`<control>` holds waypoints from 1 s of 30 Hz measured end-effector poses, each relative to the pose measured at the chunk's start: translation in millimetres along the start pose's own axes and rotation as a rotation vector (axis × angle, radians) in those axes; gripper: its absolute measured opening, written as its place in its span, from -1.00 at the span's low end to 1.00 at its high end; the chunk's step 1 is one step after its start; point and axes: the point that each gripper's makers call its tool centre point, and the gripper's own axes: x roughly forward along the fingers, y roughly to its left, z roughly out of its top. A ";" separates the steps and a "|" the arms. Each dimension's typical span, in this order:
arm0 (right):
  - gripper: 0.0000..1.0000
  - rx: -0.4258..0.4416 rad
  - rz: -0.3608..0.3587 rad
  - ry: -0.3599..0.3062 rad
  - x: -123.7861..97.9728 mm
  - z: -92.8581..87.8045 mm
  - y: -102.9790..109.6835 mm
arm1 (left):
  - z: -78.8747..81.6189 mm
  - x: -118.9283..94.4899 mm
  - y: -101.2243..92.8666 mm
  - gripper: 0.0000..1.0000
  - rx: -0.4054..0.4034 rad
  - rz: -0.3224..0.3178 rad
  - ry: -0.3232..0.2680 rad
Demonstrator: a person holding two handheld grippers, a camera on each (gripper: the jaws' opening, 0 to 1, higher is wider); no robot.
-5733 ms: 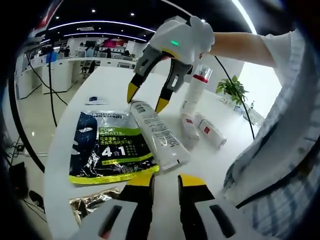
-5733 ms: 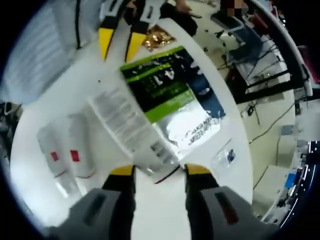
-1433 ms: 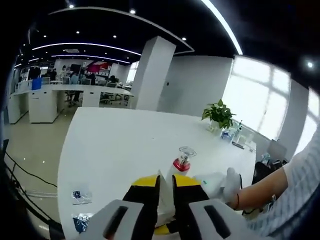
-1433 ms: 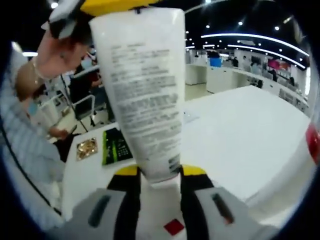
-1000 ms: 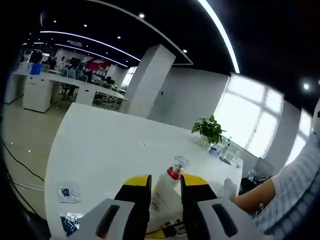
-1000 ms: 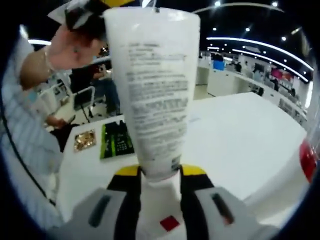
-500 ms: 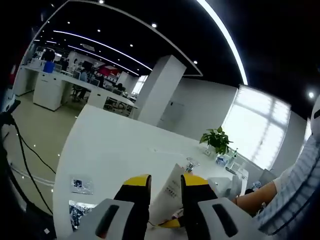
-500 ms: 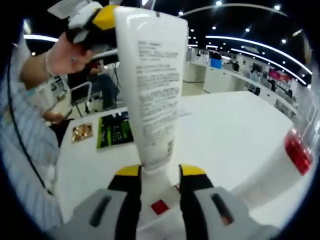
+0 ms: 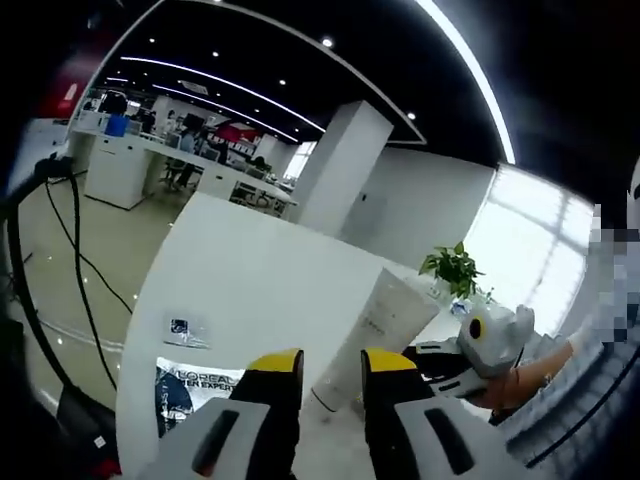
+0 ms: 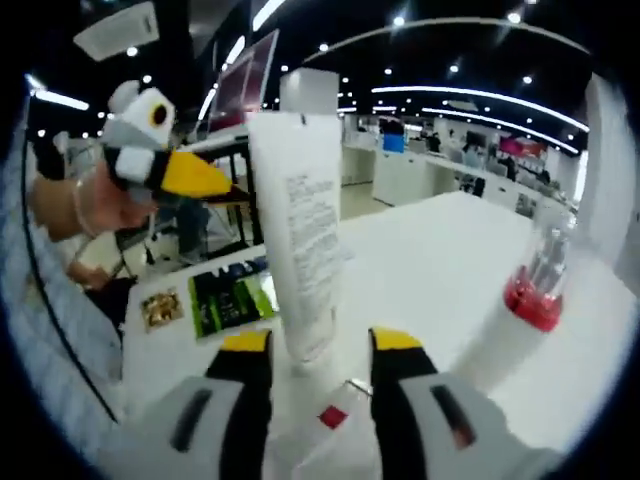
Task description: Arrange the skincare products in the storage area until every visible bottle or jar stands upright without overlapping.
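Note:
A white tube (image 10: 298, 255) stands upright on its cap on the white table (image 10: 440, 255), and neither gripper touches it. My right gripper (image 10: 321, 341) is open just in front of the tube's base, its yellow tips on either side. My left gripper (image 9: 331, 362) is open with nothing between its jaws, and the tube (image 9: 372, 328) stands just beyond it. The left gripper (image 10: 225, 188) hangs at the upper left of the right gripper view, apart from the tube's top. A clear bottle with a red collar (image 10: 520, 305) stands at the right. White bottles with red squares (image 10: 335, 418) lie below the tube.
A dark and green sachet (image 9: 195, 387) lies flat near the table's edge, with a small packet (image 9: 185, 328) beyond it. The sachet (image 10: 235, 293) and a gold packet (image 10: 160, 308) lie left of the tube. A potted plant (image 9: 455, 270) stands at the far end. A hand (image 10: 75, 215) holds the left gripper.
The right gripper has let go of the tube's cap and drawn back. The left gripper has moved away from the tube's top. The tube now stands alone.

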 end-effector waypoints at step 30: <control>-0.56 -0.024 -0.090 -0.007 31.9 13.8 -1.8 | -34.4 -3.6 19.6 -0.58 -0.007 0.045 0.092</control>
